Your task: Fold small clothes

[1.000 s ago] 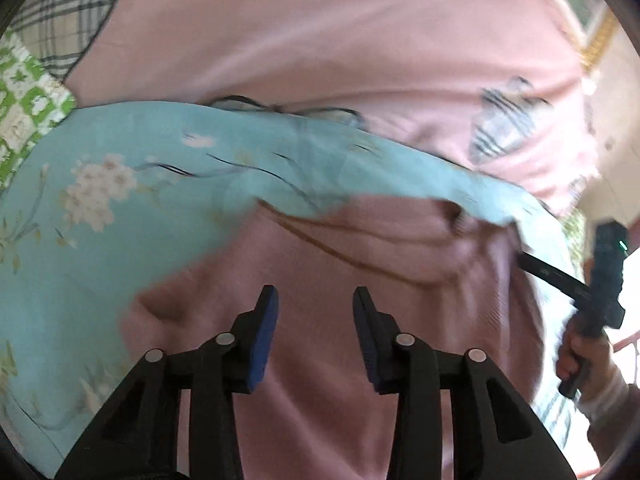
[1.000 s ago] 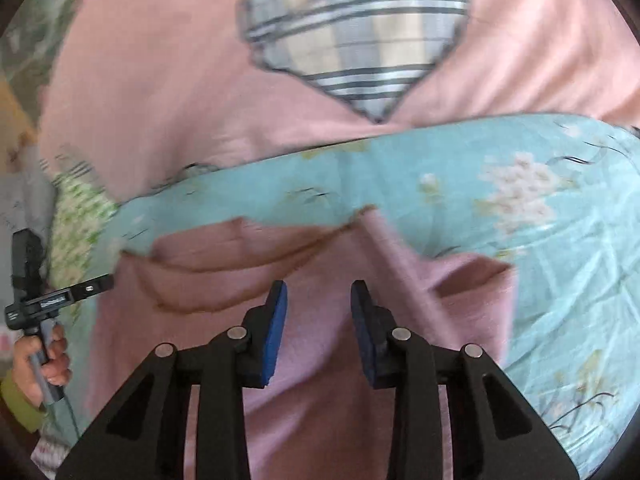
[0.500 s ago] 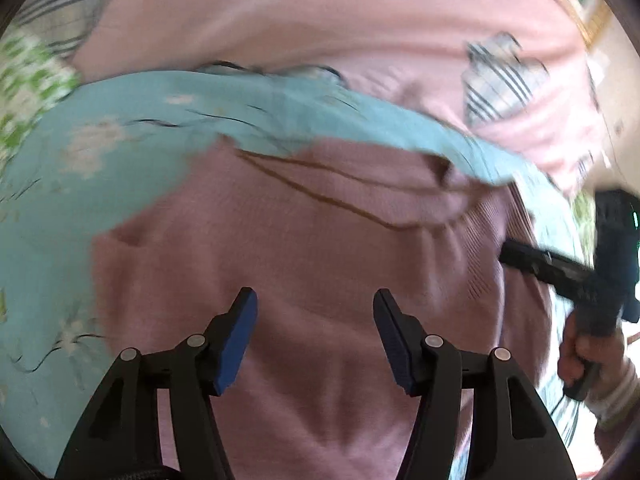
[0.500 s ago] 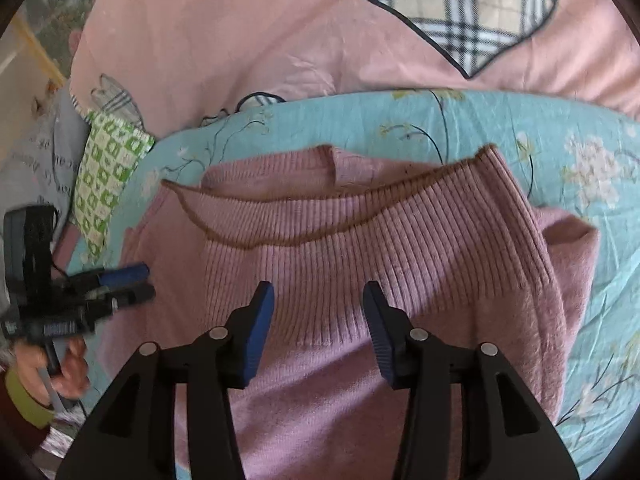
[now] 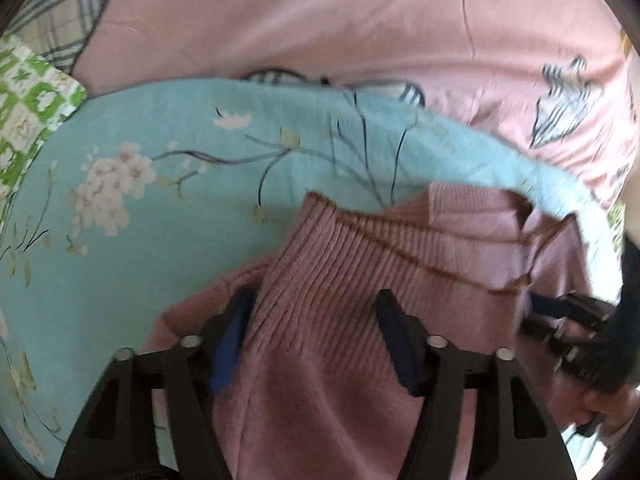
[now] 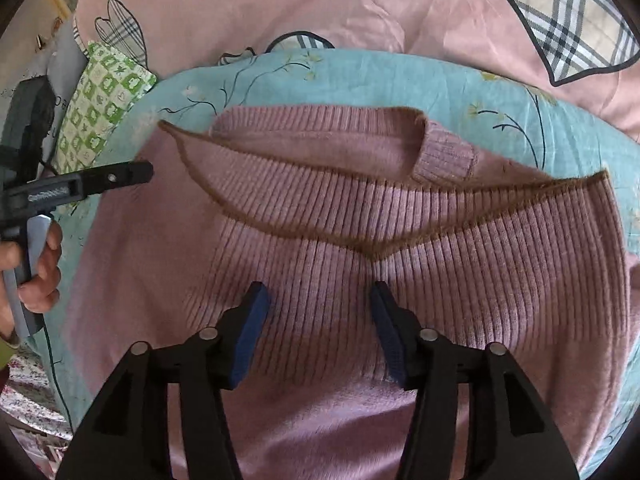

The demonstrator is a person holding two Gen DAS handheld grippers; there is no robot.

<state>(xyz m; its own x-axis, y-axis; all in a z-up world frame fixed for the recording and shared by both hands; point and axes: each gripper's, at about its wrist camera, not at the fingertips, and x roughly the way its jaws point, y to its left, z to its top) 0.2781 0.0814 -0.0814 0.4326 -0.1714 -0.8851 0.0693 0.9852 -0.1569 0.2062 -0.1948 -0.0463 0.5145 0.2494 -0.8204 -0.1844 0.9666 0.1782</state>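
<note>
Low in the frame, both the left gripper point(image 5: 312, 336) and right gripper point(image 6: 318, 330) are opening wide, letting the pink sweater point(image 6: 360, 240) lie flat, fold done.

Only one patch of lettering shows — a small pale label on the side of the left claw point(image 6: 132, 171), seen at the left edge of the right wrist view, and its characters are too small and blurred to read. Faint dark marks also sit on the grey cloth point(image 6: 60, 80) behind it — not legible either.
</note>
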